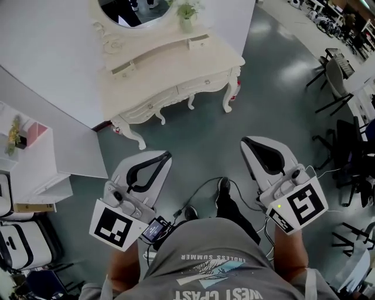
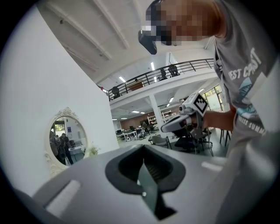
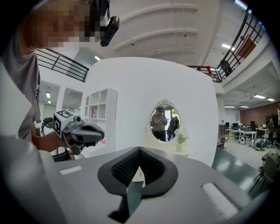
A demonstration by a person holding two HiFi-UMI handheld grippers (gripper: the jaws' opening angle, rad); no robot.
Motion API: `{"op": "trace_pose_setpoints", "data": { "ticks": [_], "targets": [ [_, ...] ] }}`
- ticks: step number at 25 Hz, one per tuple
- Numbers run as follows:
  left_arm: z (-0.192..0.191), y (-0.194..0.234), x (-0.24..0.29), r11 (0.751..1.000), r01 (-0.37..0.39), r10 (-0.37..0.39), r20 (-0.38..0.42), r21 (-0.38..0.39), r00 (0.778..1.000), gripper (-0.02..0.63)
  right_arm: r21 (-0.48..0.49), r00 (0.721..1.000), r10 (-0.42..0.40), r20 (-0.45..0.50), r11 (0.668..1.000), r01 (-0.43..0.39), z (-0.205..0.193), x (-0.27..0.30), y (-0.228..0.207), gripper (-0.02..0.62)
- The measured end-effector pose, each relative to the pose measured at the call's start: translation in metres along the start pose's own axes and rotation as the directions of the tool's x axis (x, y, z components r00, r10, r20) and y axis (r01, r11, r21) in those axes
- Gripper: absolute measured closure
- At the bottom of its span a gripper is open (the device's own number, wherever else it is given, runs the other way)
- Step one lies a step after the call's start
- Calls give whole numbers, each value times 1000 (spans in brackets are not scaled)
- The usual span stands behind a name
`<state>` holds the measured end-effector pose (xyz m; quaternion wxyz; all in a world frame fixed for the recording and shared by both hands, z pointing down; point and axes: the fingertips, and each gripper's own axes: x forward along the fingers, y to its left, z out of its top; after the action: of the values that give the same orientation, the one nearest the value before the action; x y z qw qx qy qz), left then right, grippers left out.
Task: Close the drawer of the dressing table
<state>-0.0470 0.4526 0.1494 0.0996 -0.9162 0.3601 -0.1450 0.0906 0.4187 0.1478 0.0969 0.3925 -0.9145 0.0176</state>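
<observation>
At eleven to twelve o'clock in the head view, well apart from us across open grey-green floor [image 1: 199,140], stands the cream, carved-wood dressing table [image 1: 176,61] on curved legs, backed against a white partition wall [image 1: 47,64]. An oval mirror [image 1: 132,12] and a small potted plant [image 1: 186,16] sit at its rear. We make out small drawers [image 1: 199,41] on its top and wider ones along its front, but at this range we cannot tell which one stands open.

The left gripper [image 1: 168,154] at seven o'clock and the right gripper [image 1: 244,141] at four o'clock both have their jaws brought together with nothing between them, as each gripper view confirms.

We judge the drawer light and rigid, sliding with little friction. A flat, gentle push near the middle of its front panel should serve, with no grasp needed; a hard shove could rock the plant.

Room is ample straight ahead. A white shelf unit [image 1: 35,158] bounds nine o'clock, and dark office chairs [image 1: 337,76] crowd two to three o'clock.
</observation>
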Motion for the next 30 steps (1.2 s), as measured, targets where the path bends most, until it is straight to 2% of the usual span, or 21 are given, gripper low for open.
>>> {"op": "trace_pose_setpoints", "data": {
  "ticks": [10, 18, 23, 30],
  "targets": [
    [6, 42, 87, 993, -117, 116, -54, -12, 992, 603, 5, 990, 141, 8, 990, -141, 1, 66, -97, 595],
    [12, 61, 130, 976, -216, 214, -106, -6, 971, 603, 1, 968, 249, 24, 968, -249, 3, 100, -147, 595],
    [14, 63, 158, 969, -248, 246, -134, 0, 960, 603, 9, 957, 289, 36, 957, -290, -2, 109, -174, 595],
    [24, 63, 199, 972, -236, 236, -136, 17, 962, 603, 27, 954, 296, 37, 955, -297, -12, 107, -209, 595]
  ]
}}
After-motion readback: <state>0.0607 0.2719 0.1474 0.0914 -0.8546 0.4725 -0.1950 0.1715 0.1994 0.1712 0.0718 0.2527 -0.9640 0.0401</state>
